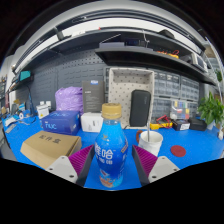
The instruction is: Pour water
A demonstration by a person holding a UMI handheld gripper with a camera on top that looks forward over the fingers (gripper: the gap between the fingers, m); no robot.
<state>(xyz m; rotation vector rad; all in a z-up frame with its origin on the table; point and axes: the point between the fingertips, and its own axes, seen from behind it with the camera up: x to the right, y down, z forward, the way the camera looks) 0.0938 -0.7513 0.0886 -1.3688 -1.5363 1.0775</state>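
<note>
Your gripper (110, 163) clamps one water bottle (110, 150) between both pads. One white cup (151, 141) stands just right of it on the blue table (185, 143), one cardboard box (48, 148) left.

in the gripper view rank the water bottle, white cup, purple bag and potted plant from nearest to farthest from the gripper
1. Water bottle: between the fingers of the gripper.
2. White cup: just beyond the right finger, on the blue table.
3. Purple bag: far back on the left.
Potted plant: far right edge; too close to call against the bag.
</note>
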